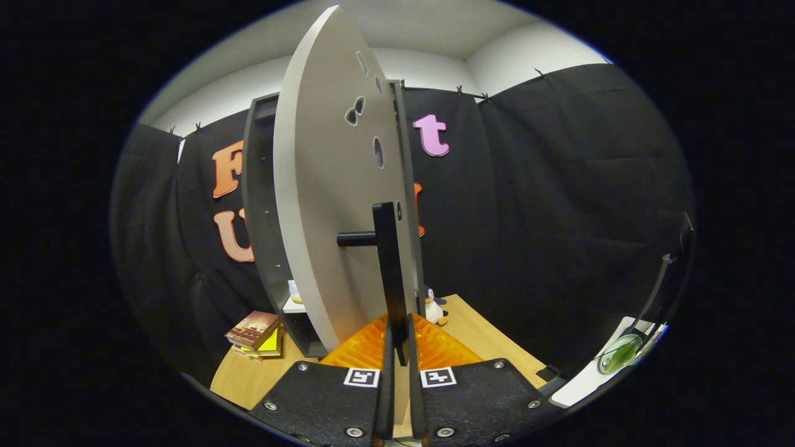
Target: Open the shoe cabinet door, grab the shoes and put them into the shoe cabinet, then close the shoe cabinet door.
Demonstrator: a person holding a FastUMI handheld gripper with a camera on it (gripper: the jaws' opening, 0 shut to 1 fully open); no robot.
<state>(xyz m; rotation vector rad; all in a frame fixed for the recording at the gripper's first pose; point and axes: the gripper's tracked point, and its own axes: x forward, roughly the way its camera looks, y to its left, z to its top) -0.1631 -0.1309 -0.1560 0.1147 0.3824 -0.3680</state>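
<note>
Gripper view. One gripper [397, 347]: its two fingers are drawn close together, nearly parallel, with the lower end of one dark bar handle [390, 273] between them. The gap is about as narrow as the bar; whether both fingers actually press on it cannot be told for certain, though they appear closed against it.

One shoe cabinet door [335, 186]: a pale grey panel, swung open and seen almost edge-on, rising just ahead of the fingers. It bears several small holes and cut-outs on its upper face. The handle stands off the door on one short dark peg [356, 238].

One shoe cabinet [261, 211]: a dark-framed body just behind and to the left of the door, its opening largely screened by the door. Inside, low down, a pale shelf edge with a small light object on it shows; what it is cannot be made out.

One counter [484, 338]: light wood, carrying the cabinet.

One stack of books [254, 332]: near the cabinet's left foot, on the counter, with a yellow item under the top book. The count of books is unclear.

One small penguin toy [435, 307]: on the counter just right of the door's lower edge, beyond the fingers.

One white surface [590, 379] far right, apart from the counter, bearing one round green-tinted glass object [620, 354] and one thin dark stand [658, 292].
</note>
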